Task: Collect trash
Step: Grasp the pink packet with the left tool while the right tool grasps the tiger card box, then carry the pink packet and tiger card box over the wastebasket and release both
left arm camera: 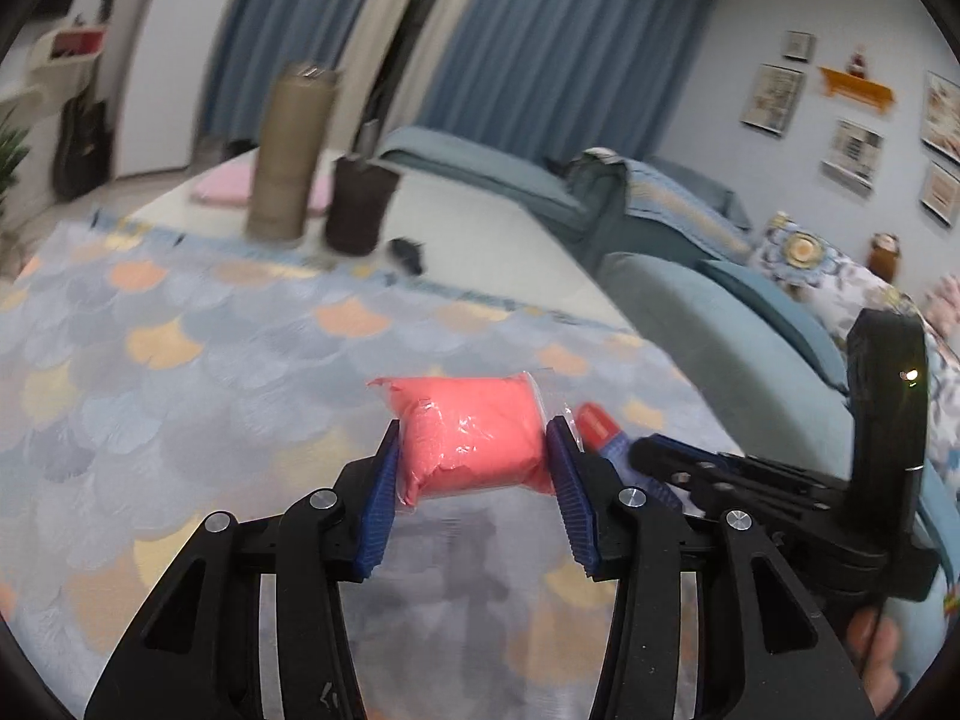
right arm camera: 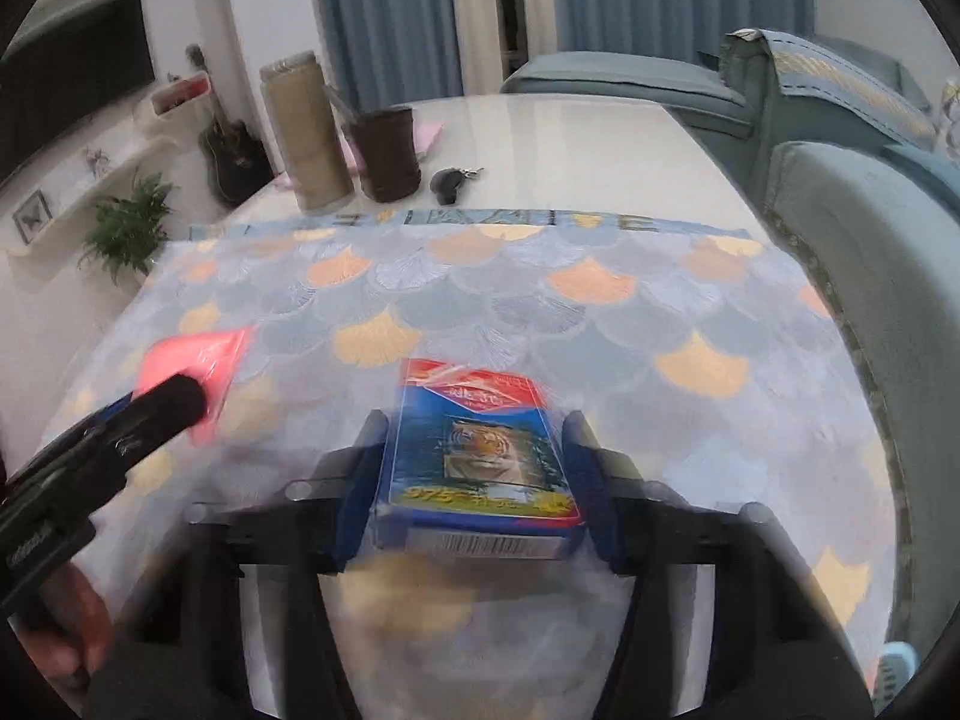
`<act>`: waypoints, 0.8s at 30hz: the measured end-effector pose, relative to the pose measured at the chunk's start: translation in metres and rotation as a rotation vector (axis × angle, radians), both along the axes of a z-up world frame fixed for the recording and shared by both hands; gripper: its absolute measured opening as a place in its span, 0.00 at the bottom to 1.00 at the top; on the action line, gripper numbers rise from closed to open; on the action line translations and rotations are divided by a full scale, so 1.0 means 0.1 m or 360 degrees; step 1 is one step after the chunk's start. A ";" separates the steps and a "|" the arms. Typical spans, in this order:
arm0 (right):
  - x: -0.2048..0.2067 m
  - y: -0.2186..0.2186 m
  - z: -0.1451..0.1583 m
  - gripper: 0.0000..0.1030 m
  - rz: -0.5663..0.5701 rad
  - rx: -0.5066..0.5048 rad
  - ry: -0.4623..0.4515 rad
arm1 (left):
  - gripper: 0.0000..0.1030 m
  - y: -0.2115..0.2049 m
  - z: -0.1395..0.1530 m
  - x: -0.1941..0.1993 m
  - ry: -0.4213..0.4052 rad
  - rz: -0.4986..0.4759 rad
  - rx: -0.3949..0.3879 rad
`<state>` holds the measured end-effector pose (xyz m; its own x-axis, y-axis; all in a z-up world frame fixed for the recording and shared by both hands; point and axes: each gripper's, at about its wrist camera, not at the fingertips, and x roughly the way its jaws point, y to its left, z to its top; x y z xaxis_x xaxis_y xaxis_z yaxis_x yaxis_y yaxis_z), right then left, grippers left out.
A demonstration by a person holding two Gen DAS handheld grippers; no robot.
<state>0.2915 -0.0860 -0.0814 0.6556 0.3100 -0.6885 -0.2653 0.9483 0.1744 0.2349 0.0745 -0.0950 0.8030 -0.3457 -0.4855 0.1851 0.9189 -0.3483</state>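
A pink packet (left arm camera: 474,438), soft and wrapped in crinkled clear film, is gripped between the blue pads (left arm camera: 378,510) of the left gripper (left arm camera: 474,474), which are clenched against its two sides. In the left wrist view it is held above a patterned cloth (left arm camera: 180,360) that is printed with grey and orange scales. A blue and red box (right arm camera: 480,450) with a tiger picture and a barcode on its near end is clamped by the right gripper (right arm camera: 480,480); its fingers are closed on the box's long sides, though that view is blurred, so the exact contact is judged only roughly. The box seems to be lifted just over the cloth.

Only in the left wrist view is the right gripper seen from the side, with a red and blue corner of the box showing beside the packet. Only in the right wrist view are the tiger picture and a potted plant (right arm camera: 126,228) shown. Farther off, a tan roll (right arm camera: 306,132), a dark cup (right arm camera: 387,153) and a set of keys (right arm camera: 450,183) are seen on the table (right arm camera: 570,144), with a teal sofa (right arm camera: 870,276) beyond.
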 end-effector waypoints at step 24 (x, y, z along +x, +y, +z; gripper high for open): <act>0.11 0.03 -0.36 0.56 0.0101 -0.0427 0.0234 | 0.44 -0.10 -0.12 -0.25 0.0011 -0.0073 -0.0035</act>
<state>0.3021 -0.0831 -0.1178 0.5279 0.1418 -0.8374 -0.3161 0.9480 -0.0387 0.2103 0.0641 -0.1070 0.7828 -0.3926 -0.4829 0.2242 0.9017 -0.3697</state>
